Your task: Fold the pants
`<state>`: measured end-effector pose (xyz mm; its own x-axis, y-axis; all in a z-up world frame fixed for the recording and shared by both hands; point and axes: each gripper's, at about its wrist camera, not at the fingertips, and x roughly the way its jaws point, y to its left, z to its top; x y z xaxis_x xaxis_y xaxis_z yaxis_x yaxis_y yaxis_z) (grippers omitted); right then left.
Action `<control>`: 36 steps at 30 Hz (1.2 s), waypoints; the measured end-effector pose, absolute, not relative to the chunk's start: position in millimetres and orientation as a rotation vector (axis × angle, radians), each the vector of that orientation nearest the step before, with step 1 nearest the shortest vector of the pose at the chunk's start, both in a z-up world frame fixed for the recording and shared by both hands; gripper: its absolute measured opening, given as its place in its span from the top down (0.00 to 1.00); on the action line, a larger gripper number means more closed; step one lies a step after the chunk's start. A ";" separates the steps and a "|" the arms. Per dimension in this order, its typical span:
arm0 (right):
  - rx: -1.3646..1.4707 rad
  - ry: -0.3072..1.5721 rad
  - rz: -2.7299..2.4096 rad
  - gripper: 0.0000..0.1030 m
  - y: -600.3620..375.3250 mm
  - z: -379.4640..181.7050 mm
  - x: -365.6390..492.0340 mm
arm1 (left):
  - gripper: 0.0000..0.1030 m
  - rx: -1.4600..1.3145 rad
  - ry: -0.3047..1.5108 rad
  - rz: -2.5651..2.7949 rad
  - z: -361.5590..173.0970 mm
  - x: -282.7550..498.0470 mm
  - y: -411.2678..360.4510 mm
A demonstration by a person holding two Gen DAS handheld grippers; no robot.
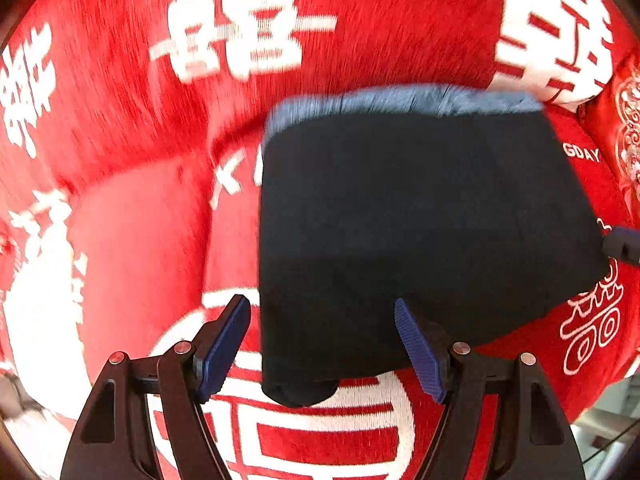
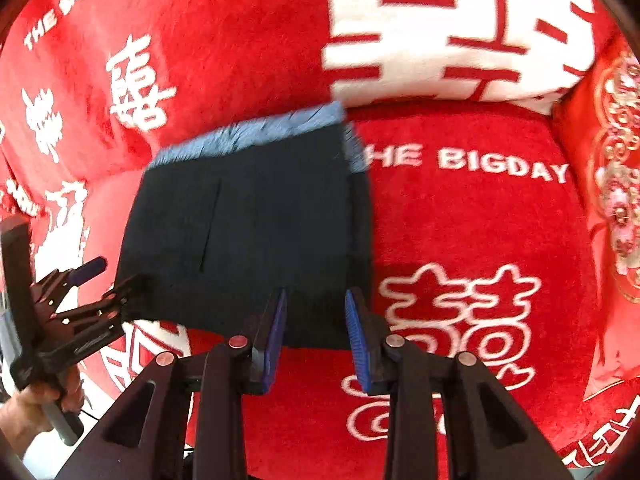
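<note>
The pants (image 1: 420, 224) are dark navy with a light blue lining strip along the far edge, folded into a compact block on a red blanket; they also show in the right wrist view (image 2: 248, 232). My left gripper (image 1: 322, 316) is open, its blue pads either side of the block's near left corner, not holding it. My right gripper (image 2: 316, 308) is open at the block's near right edge, empty. The left gripper also shows in the right wrist view (image 2: 104, 280) at the block's left edge.
The red blanket (image 2: 460, 220) with white characters and "THE BIGDAY" lettering covers the whole surface. A red embroidered cushion (image 2: 616, 184) lies at the right edge. A hand (image 2: 36, 412) holds the left gripper's handle.
</note>
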<state>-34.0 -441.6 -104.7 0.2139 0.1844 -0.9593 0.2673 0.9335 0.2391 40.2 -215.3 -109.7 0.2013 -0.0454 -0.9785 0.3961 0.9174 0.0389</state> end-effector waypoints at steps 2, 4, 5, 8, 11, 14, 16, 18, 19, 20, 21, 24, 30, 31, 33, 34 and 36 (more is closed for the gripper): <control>0.466 1.436 -0.059 0.67 -434.7 -126.2 -31.5 | 0.27 0.243 1.389 -0.324 -118.6 43.4 -207.6; 0.467 1.446 -0.100 0.66 -431.2 -132.4 -33.6 | 0.23 0.224 1.398 -0.340 -119.1 45.3 -204.6; 0.463 1.441 -0.111 0.66 -430.3 -131.3 -35.6 | 0.22 0.222 1.399 -0.350 -118.7 45.5 -203.5; 0.484 1.425 -0.144 0.53 -426.9 -127.7 -40.5 | 0.22 0.214 1.412 -0.371 -119.2 45.6 -199.3; 0.474 1.436 -0.172 0.40 -422.8 -127.5 -44.5 | 0.22 0.192 1.432 -0.386 -119.4 48.3 -195.2; 0.449 1.435 -0.187 0.40 -418.4 -126.2 -45.3 | 0.22 0.185 1.437 -0.393 -118.5 51.3 -192.4; 0.449 1.434 -0.192 0.38 -417.0 -127.0 -44.6 | 0.22 0.191 1.432 -0.403 -118.2 52.8 -191.6; 0.449 1.437 -0.193 0.37 -416.7 -127.2 -43.8 | 0.22 0.192 1.434 -0.406 -119.6 54.3 -190.5; 0.445 1.437 -0.192 0.36 -417.0 -126.8 -43.4 | 0.22 0.190 1.438 -0.406 -119.7 55.1 -190.0; 0.441 1.438 -0.188 0.34 -417.2 -126.8 -42.9 | 0.22 0.190 1.441 -0.405 -119.2 55.5 -189.8; 0.435 1.441 -0.180 0.32 -417.5 -127.5 -42.4 | 0.22 0.190 1.440 -0.400 -118.1 56.4 -189.3; 0.423 1.464 -0.170 0.30 -417.5 -133.1 -38.5 | 0.22 0.177 1.436 -0.376 -111.0 57.8 -187.0; 0.433 1.475 -0.131 0.27 -429.0 -128.8 -30.3 | 0.22 0.158 1.406 -0.365 -102.2 63.2 -187.5; 0.432 1.474 -0.123 0.26 -432.5 -127.9 -28.8 | 0.22 0.140 1.399 -0.372 -99.7 64.8 -187.2; 0.442 1.468 -0.109 0.26 -440.2 -126.0 -26.8 | 0.21 0.115 1.408 -0.378 -98.7 67.3 -186.5; 0.448 1.463 -0.103 0.26 -443.7 -125.3 -26.3 | 0.15 0.096 1.423 -0.382 -100.0 69.9 -185.9; 0.462 1.454 -0.092 0.26 -452.9 -124.1 -26.1 | 0.00 0.070 1.422 -0.374 -99.8 73.0 -184.1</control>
